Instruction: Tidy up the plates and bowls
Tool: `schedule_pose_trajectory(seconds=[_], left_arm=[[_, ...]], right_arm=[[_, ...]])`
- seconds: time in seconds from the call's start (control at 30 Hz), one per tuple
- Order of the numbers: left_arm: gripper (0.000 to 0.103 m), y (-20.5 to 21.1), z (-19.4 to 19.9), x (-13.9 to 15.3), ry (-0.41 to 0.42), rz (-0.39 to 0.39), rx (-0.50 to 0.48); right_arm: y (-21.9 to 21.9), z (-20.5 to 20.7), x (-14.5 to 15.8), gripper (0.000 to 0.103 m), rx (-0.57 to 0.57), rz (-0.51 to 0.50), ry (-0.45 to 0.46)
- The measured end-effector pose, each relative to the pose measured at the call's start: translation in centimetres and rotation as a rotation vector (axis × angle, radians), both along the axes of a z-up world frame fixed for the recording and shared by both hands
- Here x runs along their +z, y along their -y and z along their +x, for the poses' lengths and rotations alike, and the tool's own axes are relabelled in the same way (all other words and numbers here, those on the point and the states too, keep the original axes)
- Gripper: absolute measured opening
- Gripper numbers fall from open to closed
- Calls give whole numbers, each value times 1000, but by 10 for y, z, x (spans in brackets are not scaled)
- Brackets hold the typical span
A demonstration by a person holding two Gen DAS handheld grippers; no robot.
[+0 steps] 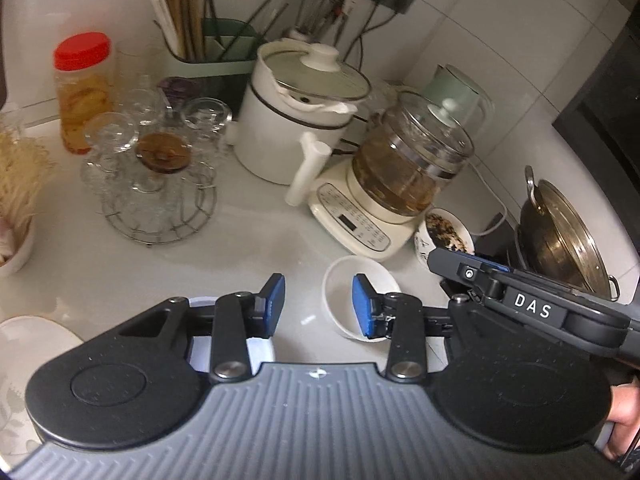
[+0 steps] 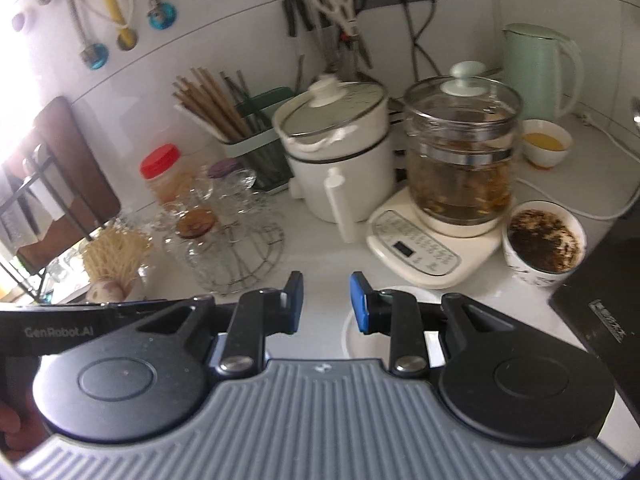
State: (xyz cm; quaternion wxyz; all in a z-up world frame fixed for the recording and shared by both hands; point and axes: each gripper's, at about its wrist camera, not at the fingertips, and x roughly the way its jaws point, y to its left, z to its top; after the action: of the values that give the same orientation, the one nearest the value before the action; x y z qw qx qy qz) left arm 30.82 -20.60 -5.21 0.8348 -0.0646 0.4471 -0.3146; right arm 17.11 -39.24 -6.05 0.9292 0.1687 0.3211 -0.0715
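2 grippers [image 1: 318,304] [image 2: 326,304] — 4 bowls [image 1: 356,300], 2 kettles [image 2: 460,160], 1 pot [image 2: 340,152]

right gripper [image 2: 326,304] jaws apart, empty, beside a white bowl [image 2: 362,340].

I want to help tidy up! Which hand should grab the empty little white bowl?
Probably the left: its fingers are open, with the small empty round white bowl just beyond the right fingertip. The right fingers point beside it.

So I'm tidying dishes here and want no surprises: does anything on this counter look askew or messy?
The white pot's lid sits tilted, with a cloth bunched under its rim. The patterned bowl beside the glass kettle base is caked with dark residue. The empty white bowl looks fine. No spill shows.
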Motion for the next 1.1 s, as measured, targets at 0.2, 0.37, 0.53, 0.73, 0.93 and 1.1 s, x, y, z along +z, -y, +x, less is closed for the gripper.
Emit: schedule_pose_trajectory(seconds=[0.2, 0.37, 0.53, 0.73, 0.93, 1.1], left_arm=[[45, 26, 1, -2, -4, 11, -59], [49, 47, 3, -8, -27, 21, -111], [51, 63, 12, -18, -47, 37, -127], [55, 80, 22, -34, -75, 77, -150], [57, 95, 39, -54, -101, 109, -152], [57, 107, 49, -76, -118, 136, -156]], right_arm=[[18, -11, -4, 30, -53, 19, -8], [32, -18, -11, 30, -113, 25, -29], [49, -23, -23, 55, -176, 57, -48], [67, -21, -39, 74, -238, 89, -70], [84, -14, -61, 77, -256, 162, -92], [89, -5, -83, 77, -244, 162, -111]])
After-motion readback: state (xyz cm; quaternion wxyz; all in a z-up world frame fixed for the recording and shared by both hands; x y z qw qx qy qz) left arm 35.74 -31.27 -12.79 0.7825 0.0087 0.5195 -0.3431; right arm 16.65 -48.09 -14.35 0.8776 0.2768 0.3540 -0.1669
